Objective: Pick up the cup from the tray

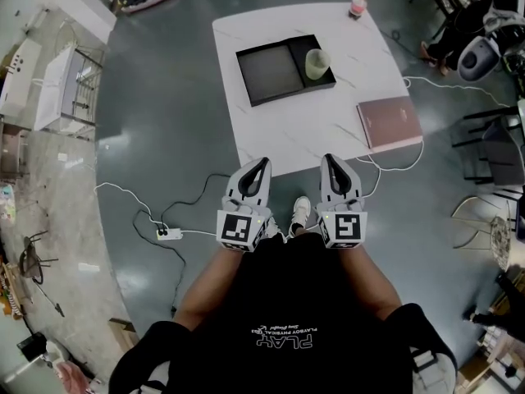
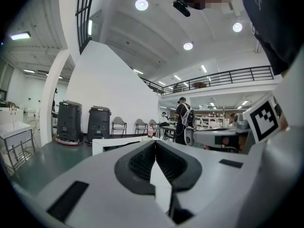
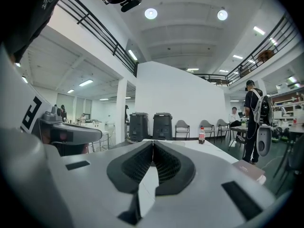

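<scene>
Table point(image 1: 279, 134): greenish(?) cup point(image 1: 317, 62) in tray point(image 1: 271, 74); L gripper point(image 1: 262, 163), R gripper point(image 1: 328, 160) closed.

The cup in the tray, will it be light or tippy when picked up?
The cup looks pale and translucent, probably thin plastic, so likely light and squeezable. It stands upright and taller than the rim of the tray, so a sideways nudge could tip it.
</scene>
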`<control>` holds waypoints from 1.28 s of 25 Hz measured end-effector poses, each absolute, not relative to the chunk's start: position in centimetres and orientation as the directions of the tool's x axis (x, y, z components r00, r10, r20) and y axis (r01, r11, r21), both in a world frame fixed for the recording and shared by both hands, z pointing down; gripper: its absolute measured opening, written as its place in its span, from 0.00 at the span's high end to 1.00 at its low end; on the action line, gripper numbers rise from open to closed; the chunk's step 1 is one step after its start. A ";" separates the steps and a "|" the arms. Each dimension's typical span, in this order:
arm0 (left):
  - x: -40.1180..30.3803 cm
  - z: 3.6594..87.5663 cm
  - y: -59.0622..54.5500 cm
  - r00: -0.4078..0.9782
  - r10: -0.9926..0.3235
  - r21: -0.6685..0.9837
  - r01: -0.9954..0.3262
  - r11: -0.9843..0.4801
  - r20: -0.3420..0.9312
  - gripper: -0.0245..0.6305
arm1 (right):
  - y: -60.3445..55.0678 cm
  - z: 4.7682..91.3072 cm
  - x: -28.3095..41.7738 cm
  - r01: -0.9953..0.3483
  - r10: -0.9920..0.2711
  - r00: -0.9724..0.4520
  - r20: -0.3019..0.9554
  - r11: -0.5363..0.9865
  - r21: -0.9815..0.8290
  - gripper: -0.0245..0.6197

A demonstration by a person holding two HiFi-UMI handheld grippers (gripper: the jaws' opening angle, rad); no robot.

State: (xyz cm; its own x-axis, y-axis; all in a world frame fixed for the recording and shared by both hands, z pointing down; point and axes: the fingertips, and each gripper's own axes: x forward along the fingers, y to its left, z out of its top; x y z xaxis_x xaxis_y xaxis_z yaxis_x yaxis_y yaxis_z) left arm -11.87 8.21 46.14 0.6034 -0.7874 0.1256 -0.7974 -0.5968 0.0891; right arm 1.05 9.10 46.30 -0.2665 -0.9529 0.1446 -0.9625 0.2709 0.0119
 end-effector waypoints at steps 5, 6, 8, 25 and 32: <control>-12.6 46.3 8.1 0.627 -0.771 0.097 -0.779 -0.619 0.116 0.95 | 9.0 47.3 0.3 -0.970 -0.956 -0.238 0.170 0.243 0.010 0.95; -12.8 46.3 8.2 0.630 -0.768 0.098 -0.776 -0.623 0.114 0.95 | 8.9 47.4 0.1 -0.971 -0.958 -0.233 0.169 0.238 0.011 0.95; -13.1 46.5 8.2 0.636 -0.763 0.100 -0.772 -0.628 0.115 0.95 | 8.6 47.2 -0.1 -0.974 -0.961 -0.223 0.161 0.228 0.014 0.95; -10.4 48.0 3.2 0.624 -0.766 0.086 -0.781 -0.619 0.154 0.95 | 3.0 48.4 2.3 -0.969 -0.956 -0.244 0.166 0.248 0.008 0.95; -8.2 48.0 -0.7 0.579 -0.800 0.094 -0.815 -0.572 0.156 0.95 | -0.2 48.8 2.8 -0.950 -0.938 -0.304 0.168 0.311 0.018 0.95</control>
State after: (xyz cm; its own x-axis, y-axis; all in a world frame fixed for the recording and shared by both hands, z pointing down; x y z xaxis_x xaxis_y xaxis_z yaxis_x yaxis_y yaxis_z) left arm -8.17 -0.67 47.96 0.5794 -0.7999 0.1562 -0.8149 -0.5719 0.0944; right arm 2.85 -0.22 48.78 -0.3038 -0.9379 0.1676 -0.9503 0.3110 0.0177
